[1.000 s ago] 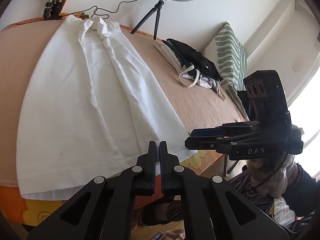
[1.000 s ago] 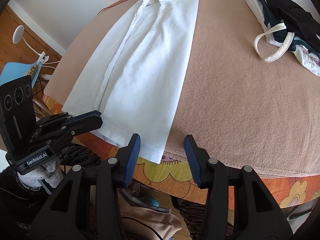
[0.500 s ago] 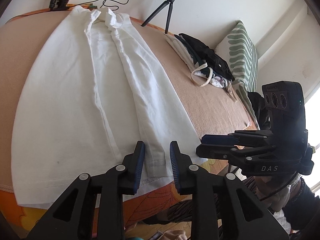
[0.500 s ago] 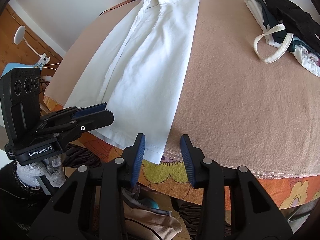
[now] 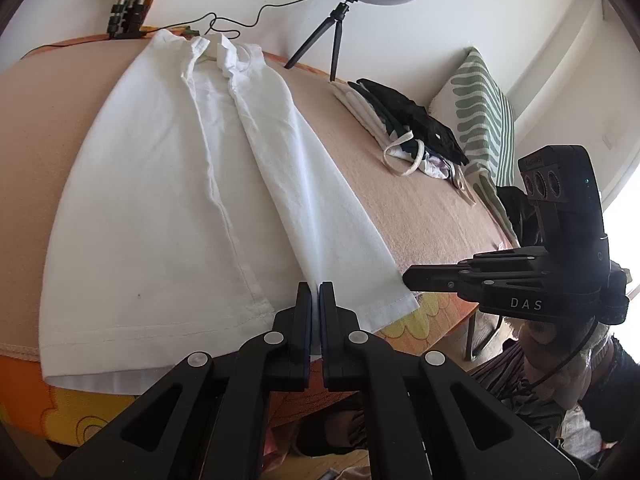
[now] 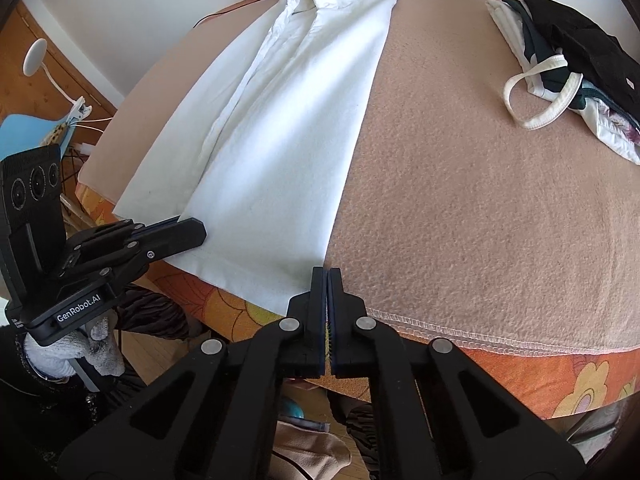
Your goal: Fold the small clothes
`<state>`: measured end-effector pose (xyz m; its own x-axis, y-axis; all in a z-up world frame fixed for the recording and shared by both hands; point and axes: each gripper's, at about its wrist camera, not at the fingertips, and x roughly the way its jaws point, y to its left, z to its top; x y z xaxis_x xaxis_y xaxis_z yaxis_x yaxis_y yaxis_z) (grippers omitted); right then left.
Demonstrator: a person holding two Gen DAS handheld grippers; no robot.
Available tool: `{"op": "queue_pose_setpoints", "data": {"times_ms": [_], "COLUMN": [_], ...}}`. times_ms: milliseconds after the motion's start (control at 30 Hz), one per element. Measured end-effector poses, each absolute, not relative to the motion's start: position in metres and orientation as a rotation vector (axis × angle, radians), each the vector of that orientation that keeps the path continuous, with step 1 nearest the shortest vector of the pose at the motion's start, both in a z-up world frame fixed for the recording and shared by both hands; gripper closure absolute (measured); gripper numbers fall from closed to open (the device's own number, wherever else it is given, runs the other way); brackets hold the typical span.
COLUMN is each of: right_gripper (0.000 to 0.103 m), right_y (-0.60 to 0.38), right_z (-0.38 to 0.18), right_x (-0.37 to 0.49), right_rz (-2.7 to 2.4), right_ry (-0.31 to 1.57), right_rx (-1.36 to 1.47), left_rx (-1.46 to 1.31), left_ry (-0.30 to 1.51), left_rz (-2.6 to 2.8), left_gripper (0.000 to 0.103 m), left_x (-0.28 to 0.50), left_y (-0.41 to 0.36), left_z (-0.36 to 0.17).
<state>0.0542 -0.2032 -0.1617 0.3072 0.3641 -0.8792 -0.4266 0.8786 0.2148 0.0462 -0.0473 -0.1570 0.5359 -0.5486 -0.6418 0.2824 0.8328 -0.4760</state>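
A white collared shirt (image 5: 180,200) lies flat and lengthwise on the beige blanket, collar at the far end, its right side folded in. My left gripper (image 5: 315,292) is shut on the near hem at the fold line, with white cloth showing between its jaws. The right wrist view shows the same gripper (image 6: 202,234) from the side, pinching the hem. My right gripper (image 6: 326,276) is shut on the shirt's (image 6: 288,140) near right corner at the table edge. In the left wrist view its tips (image 5: 406,278) meet the shirt's right edge.
A pile of dark and white clothes (image 6: 568,60) sits at the far right of the blanket (image 6: 480,200). A ring light on a tripod (image 5: 336,36) stands at the back and a striped pillow (image 5: 484,128) lies beyond the pile. Orange flowered cloth (image 6: 520,364) hangs over the near edge.
My left gripper opened astride the hem, then shut on it. My right gripper, open around the shirt's corner before, has closed on it. Neither hand has shifted much.
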Motion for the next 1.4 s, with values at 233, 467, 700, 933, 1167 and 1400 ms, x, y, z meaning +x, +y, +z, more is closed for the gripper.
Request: {"op": "queue_pose_setpoints", "data": {"times_ms": [233,467,700,933,1167,1400], "right_gripper": [0.1,0.075,0.075,0.086,0.099,0.099], "right_y": [-0.219,-0.226,-0.213,-0.203,-0.207,-0.221], "right_z": [-0.16,-0.165,-0.165,-0.164,-0.164,-0.169], "right_x": [0.06,0.066,0.065,0.06,0.066,0.07], "right_rz": [0.542,0.596,0.58,0.56,0.589,0.579], "right_ry": [1.165,1.195,1.178,1.155,1.181,1.196], "right_rx": [0.051,0.162,0.074,-0.016,0.081,0.144], "left_rx": [-0.254,-0.295,-0.434,-0.446,-0.523,-0.495], "left_ry": [0.815,0.915,0.994,0.987,0.942,0.954], "left_rz": [-0.428,-0.26,-0.251,-0.282,-0.328,-0.333], "left_gripper": [0.092,0.058,0.058,0.086,0.099,0.099], "left_x": [0.024,0.019,0.036,0.038,0.035,0.035], "left_y": [-0.01,0.058,0.074,0.068,0.077,0.074], "left_z": [-0.117,-0.127,-0.149,-0.155,-0.148,-0.152]}}
